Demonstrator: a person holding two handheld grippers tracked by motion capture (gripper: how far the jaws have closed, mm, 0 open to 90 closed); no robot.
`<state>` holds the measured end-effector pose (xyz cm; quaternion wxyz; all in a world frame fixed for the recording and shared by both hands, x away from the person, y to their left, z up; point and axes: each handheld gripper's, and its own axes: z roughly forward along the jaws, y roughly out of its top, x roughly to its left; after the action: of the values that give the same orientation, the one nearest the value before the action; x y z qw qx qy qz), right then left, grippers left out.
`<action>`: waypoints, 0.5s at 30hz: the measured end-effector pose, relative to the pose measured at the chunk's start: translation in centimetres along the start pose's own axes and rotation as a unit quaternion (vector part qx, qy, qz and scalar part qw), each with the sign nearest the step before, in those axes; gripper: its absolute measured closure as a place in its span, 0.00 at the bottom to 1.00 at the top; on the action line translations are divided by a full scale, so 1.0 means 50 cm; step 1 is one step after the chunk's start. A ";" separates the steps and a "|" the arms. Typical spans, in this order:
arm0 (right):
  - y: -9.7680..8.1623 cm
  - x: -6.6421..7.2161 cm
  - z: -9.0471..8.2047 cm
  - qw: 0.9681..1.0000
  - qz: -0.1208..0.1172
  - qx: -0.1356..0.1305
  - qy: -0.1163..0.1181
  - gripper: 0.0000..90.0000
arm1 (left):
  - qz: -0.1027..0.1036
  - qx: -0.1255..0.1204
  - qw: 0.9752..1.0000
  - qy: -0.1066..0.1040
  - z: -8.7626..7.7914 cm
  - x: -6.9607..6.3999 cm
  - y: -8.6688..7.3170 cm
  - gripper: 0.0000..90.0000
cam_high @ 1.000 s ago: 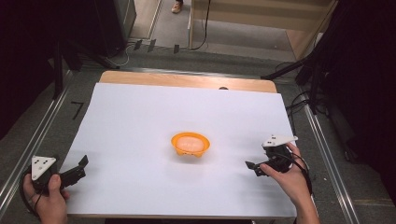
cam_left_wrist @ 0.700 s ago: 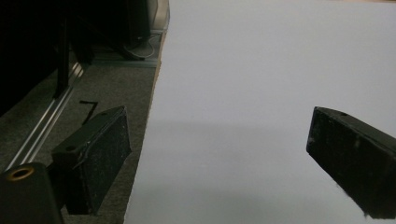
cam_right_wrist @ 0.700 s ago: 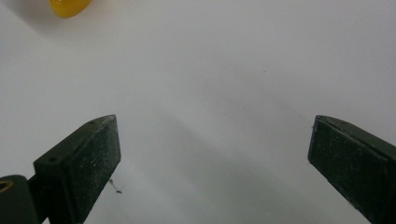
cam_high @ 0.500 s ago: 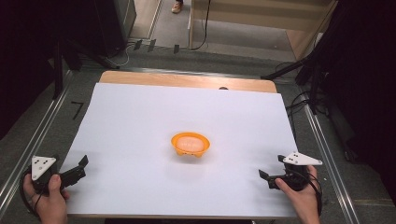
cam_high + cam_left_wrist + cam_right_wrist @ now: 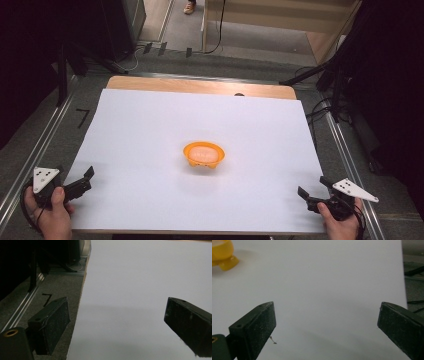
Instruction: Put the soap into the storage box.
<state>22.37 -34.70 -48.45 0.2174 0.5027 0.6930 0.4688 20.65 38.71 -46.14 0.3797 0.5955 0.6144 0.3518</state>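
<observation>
Orange bowl (image 5: 203,154), small, round, pale inside, sits between two spread claws.

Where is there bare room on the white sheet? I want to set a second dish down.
Almost everywhere. The white paper sheet carries one small orange plastic bowl near its middle. Free patches: the far strip up to the wooden table edge, and both flanks of the bowl. The near corners are tighter: left claw and right claw sit open there.
</observation>
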 end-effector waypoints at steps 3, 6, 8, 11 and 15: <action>-0.005 -0.008 -0.009 0.999 0.018 -0.026 -0.007 0.02 | -0.003 -0.001 1.000 -0.001 0.000 0.001 0.000 0.08; -0.011 -0.013 -0.011 0.999 0.028 -0.040 -0.008 0.02 | -0.002 -0.001 1.000 -0.001 0.000 0.001 0.000 0.08; -0.012 -0.012 -0.011 0.999 0.027 -0.041 -0.011 0.02 | -0.002 -0.001 1.000 -0.001 0.000 0.001 0.000 0.08; -0.013 -0.008 -0.010 0.999 0.025 -0.038 -0.017 0.03 | -0.003 -0.002 1.000 -0.001 0.000 0.001 0.000 0.08; -0.014 -0.011 -0.010 0.999 0.032 -0.040 -0.016 0.03 | -0.003 -0.001 1.000 -0.002 0.000 0.001 0.000 0.08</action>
<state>21.86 -35.45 -48.93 0.2333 0.5230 0.6535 0.4949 20.63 38.78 -46.14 0.3829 0.5937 0.6152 0.3500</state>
